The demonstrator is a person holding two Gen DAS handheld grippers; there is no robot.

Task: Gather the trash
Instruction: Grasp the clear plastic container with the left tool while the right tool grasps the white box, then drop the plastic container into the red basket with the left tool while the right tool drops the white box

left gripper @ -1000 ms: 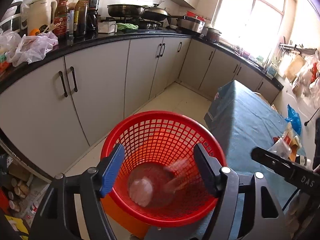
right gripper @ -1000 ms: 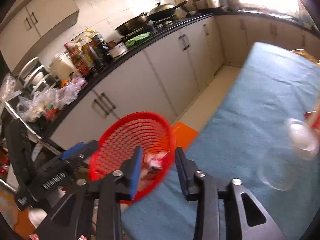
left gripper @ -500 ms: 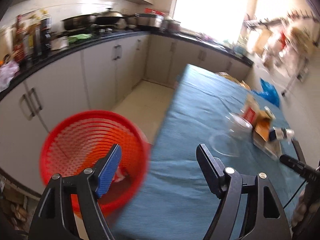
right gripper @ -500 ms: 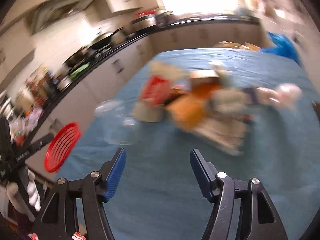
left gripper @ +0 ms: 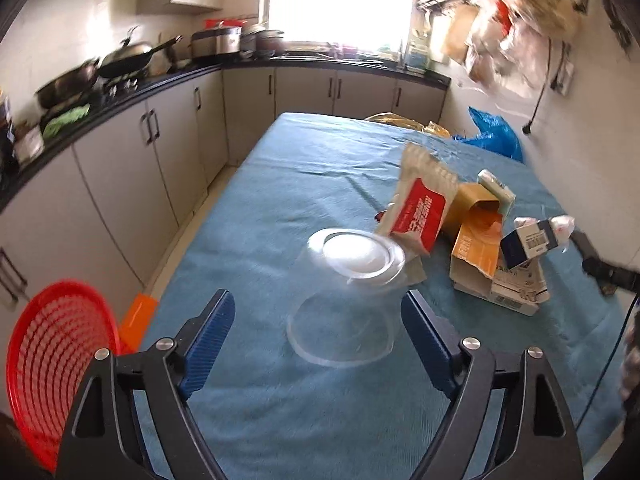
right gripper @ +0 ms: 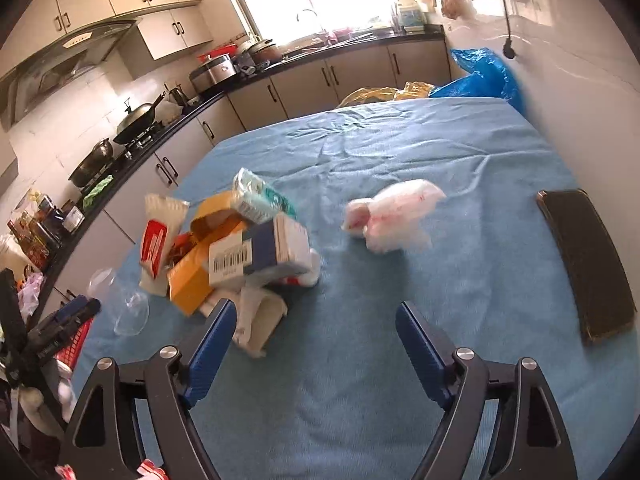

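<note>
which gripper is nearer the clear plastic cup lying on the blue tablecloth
Left. The left gripper hovers right over the clear plastic cup, jaws opening around it; the right gripper is past the carton pile, away from it.

The desk (left gripper: 280,208) is covered by a matt blue cloth with a fine rough weave. On it, a clear glossy plastic cup (left gripper: 348,280) is seen, and just beside the cup a heap of matt cardboard boxes (left gripper: 480,256). A red plastic mesh basket (left gripper: 56,360) is seen beside the desk.
</note>
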